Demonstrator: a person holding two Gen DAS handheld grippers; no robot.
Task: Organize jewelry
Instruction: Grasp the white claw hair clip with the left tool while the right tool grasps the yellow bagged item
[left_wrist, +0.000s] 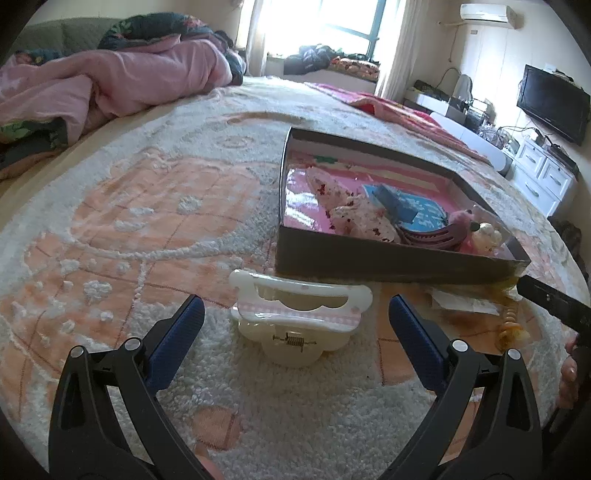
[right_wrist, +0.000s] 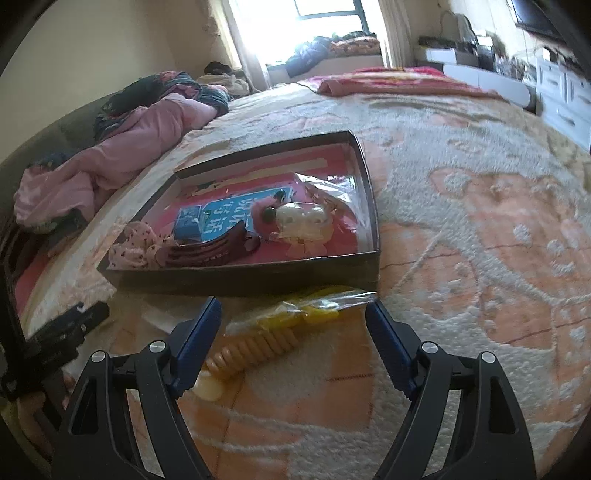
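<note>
Left wrist view shows the box on the bed; white clip lies just before it, long axis crosswise, between the wide-open, empty left gripper; right gripper, open too, straddles the yellow piece.

A bed covered by a fluffy cream-and-peach blanket carries everything. On it lie a shallow dark box, a white hair claw, a yellow coiled hair tie and a rumpled pink quilt.

Cream claw clip on blanket, beside shallow box.
</note>
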